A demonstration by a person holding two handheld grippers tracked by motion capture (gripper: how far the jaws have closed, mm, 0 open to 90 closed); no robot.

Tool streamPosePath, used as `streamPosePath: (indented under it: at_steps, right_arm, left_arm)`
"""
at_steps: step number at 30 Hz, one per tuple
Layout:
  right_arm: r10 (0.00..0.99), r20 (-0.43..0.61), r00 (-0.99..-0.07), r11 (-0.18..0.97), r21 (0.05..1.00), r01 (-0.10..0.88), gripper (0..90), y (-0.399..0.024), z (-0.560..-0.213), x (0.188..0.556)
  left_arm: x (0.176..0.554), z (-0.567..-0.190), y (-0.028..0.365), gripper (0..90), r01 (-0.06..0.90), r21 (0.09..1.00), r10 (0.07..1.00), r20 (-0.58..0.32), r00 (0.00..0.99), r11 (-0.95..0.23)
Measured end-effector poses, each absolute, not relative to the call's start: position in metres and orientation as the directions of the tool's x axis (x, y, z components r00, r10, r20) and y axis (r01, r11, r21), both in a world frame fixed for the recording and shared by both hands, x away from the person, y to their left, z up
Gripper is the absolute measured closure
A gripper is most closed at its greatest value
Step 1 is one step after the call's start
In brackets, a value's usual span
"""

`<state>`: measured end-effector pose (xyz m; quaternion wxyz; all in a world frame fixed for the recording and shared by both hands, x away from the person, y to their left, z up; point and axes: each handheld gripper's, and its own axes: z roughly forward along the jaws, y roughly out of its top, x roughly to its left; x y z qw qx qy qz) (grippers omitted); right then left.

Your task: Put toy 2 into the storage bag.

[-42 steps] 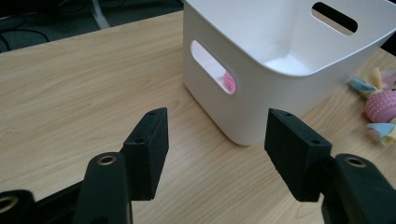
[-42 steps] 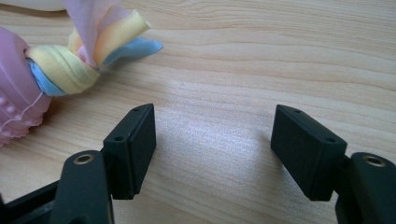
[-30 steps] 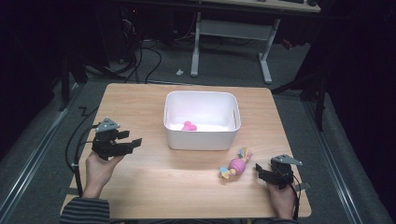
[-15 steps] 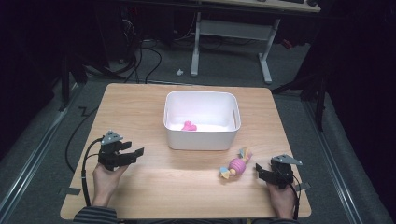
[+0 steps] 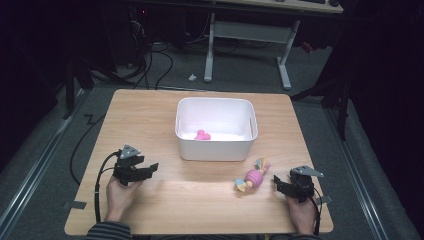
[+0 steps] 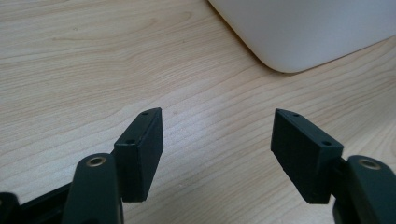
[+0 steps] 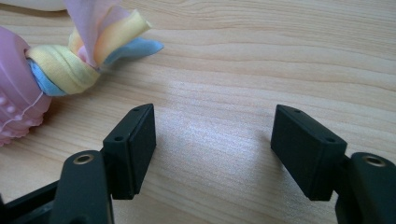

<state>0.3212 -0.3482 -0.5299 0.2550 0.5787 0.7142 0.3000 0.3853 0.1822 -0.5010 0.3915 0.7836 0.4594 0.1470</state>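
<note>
While both grippers rest open and empty, the candy-shaped toy (image 5: 253, 177) lies on the table (image 5: 150, 115).
Toy at nine o'clock of the right gripper (image 5: 280, 183), five o'clock of the white bin (image 5: 216, 148); left gripper (image 5: 148, 169), jaws just widening, idles; likely next: grasp the toy.

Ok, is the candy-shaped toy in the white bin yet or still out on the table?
Out. The candy-shaped toy lies on the table in front of the white bin, just ahead of the open right gripper.

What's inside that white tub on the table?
In the white tub lies one small pink toy, on the floor toward its near left. The near wall hides the strip of floor right behind it, so anything lying there cannot be seen.
</note>
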Motion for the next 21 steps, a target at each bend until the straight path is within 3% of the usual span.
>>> streamPosePath:
  at_steps: [21]
  right_arm:
    - [0.979,-0.016,-0.202,0.15,0.725,0.672,31.3,-0.348,-0.53,0.321]
  left_arm:
    - [0.394,-0.526,0.169,32.6,0.586,0.734,0.847,-0.027,0.53,-0.343]
